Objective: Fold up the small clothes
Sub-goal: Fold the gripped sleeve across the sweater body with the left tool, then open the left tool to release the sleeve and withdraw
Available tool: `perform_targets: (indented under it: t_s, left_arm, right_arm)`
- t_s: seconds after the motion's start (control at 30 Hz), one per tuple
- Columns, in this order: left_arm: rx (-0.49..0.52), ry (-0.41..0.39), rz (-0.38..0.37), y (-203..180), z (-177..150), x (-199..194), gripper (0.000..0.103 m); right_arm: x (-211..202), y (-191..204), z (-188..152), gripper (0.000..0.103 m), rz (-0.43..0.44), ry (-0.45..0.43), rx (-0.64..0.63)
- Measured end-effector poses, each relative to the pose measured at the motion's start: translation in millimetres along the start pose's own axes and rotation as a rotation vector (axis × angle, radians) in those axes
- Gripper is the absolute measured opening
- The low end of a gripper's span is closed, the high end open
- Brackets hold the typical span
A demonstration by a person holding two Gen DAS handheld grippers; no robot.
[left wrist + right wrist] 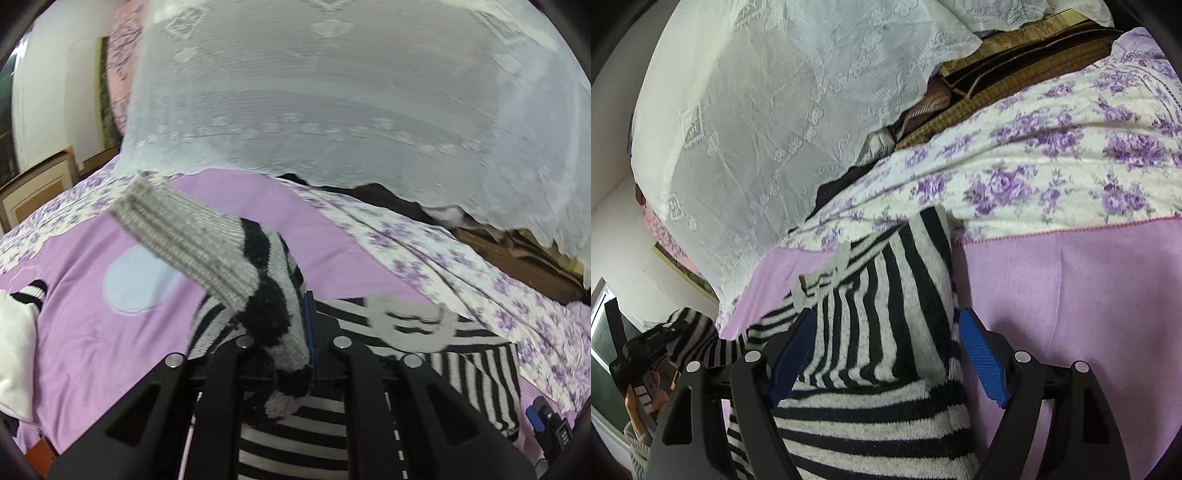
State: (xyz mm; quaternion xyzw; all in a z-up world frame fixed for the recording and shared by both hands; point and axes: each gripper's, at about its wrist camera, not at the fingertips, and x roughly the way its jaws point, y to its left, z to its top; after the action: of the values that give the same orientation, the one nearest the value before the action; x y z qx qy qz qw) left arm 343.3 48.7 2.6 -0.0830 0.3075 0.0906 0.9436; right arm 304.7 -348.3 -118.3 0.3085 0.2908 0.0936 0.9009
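On the lilac bedspread [85, 343], the left gripper's [308, 325] pinched sleeve [207, 243] points up-left.

- A small knitted sweater with black and pale grey stripes [291, 443] lies spread on the lilac bedcover; its body runs up between the open blue pads in the right wrist view [886, 325].
- One sleeve [258, 295] is lifted clear of the bed, bunched and twisted, and ends in a ribbed plain grey cuff [184, 236] that points up and to the left.
- A grey knitted patch with black marks [410, 325] sits on the flat part of the garment, blurred.
- The other sleeve [480, 384] lies flat on the bedcover, its stripes running crosswise to those of the body.
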Motion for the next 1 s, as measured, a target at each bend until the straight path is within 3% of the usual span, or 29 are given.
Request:
perform_targets:
  t_s: [0.33, 0.43, 0.47, 0.57, 0.6, 0.67, 0.77, 1.0]
  left_arm:
    - [0.099, 0.033, -0.068, -111, -36, 23, 0.009]
    - [0.154, 0.055, -0.044, -141, -61, 40, 0.012]
    - [0.173, 0.066, -0.025, -148, -71, 48, 0.018]
    - [0.242, 0.123, 0.003, -167, -97, 67, 0.07]
    - [0.266, 0.124, 0.016, -171, -103, 68, 0.076]
    - [0.35, 0.104, 0.024, -182, -112, 63, 0.078]
    - [0.422, 0.044, 0.027, -188, -114, 42, 0.096]
    - [0.525, -0.068, 0.045, -166, -103, -7, 0.098]
  right_arm:
    - [-1, -17, 7, 0.081, 0.001, -0.017, 0.075]
    - [0, -22, 7, 0.081, 0.002, -0.015, 0.101]
    - [1, -23, 8, 0.081, 0.003, -0.014, 0.109]
    - [2, -27, 9, 0.081, 0.004, -0.013, 0.126]
    - [2, -28, 9, 0.081, 0.003, -0.014, 0.128]
    - [3, -30, 9, 0.081, 0.0, -0.013, 0.132]
    - [5, -31, 9, 0.081, -0.005, -0.009, 0.135]
    - [2, -28, 9, 0.081, 0.019, -0.006, 0.131]
